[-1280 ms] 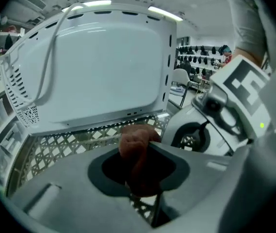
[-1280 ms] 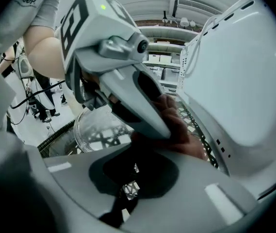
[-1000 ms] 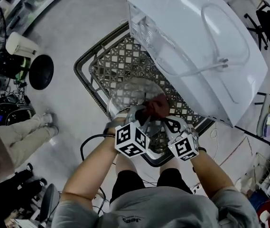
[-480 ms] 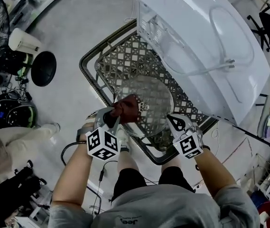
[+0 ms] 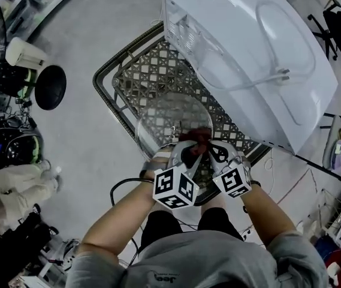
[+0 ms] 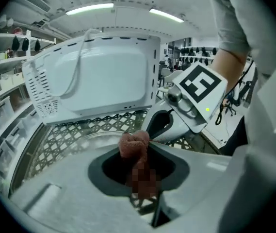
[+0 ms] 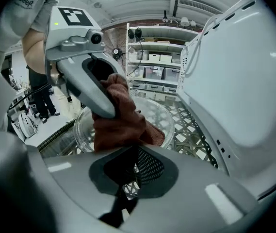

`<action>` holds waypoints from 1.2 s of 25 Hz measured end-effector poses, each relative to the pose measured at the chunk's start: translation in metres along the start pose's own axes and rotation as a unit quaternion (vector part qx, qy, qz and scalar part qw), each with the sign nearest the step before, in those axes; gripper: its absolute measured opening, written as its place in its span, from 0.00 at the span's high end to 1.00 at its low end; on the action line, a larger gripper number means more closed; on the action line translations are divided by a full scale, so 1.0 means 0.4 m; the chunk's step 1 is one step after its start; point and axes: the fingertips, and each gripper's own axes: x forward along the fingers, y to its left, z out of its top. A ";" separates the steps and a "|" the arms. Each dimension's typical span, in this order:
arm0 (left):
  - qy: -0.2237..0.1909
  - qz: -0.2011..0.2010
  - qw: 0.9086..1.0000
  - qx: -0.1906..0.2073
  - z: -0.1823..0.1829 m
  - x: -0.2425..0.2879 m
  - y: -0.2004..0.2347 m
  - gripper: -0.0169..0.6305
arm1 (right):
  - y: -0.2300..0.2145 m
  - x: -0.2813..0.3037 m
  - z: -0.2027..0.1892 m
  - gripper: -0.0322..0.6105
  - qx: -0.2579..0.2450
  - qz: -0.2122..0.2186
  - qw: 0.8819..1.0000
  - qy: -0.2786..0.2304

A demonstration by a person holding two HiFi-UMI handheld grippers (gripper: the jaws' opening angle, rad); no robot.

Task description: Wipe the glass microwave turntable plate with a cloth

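Observation:
The round glass turntable plate [image 5: 171,120] hangs tilted over a metal lattice table [image 5: 149,71]. My right gripper [image 5: 214,153] grips the plate's near rim; in the right gripper view its jaws [image 7: 133,171] close on the plate [image 7: 159,113]. My left gripper [image 5: 189,149] is shut on a bunched reddish-brown cloth [image 5: 200,137] and presses it on the plate's near part, right beside the right gripper. In the left gripper view the cloth [image 6: 134,145] sticks out between the jaws. In the right gripper view the cloth [image 7: 121,118] covers the plate's near middle.
A white microwave [image 5: 248,53] lies tipped on the lattice table to the right, close behind the plate. A person's legs [image 5: 14,188] stand at the left. A black round base [image 5: 50,87], cables and clutter fill the floor at far left.
The left gripper with the cloth swept out to the plate's left rim and has come back right, next to the right gripper. The right gripper keeps its hold on the plate.

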 end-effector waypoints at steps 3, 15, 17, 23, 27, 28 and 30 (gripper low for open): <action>0.014 -0.005 1.000 0.026 0.006 0.055 -0.033 0.83 | 0.001 0.001 0.000 0.93 0.000 0.001 1.000 -0.001; 0.105 0.015 0.994 0.038 -0.171 -0.047 0.029 0.83 | -0.002 -0.004 -0.001 0.93 -0.001 0.003 1.000 -0.001; 0.126 0.026 0.991 0.031 -0.221 -0.099 0.056 0.83 | -0.001 -0.004 -0.002 0.93 -0.001 0.002 1.000 -0.001; 0.168 0.059 0.984 0.007 -0.336 -0.223 0.130 0.83 | -0.002 -0.003 -0.003 0.93 -0.004 0.002 1.000 0.001; 0.167 0.071 0.983 0.005 -0.342 -0.233 0.141 0.83 | -0.002 -0.001 -0.003 0.93 -0.005 0.000 1.000 0.003; 0.160 0.071 0.985 0.003 -0.330 -0.230 0.137 0.83 | -0.002 -0.001 -0.002 0.93 -0.005 0.000 1.000 0.003; 0.131 0.061 0.989 -0.009 -0.287 -0.218 0.115 0.83 | -0.002 0.000 -0.001 0.93 -0.005 -0.001 1.000 0.003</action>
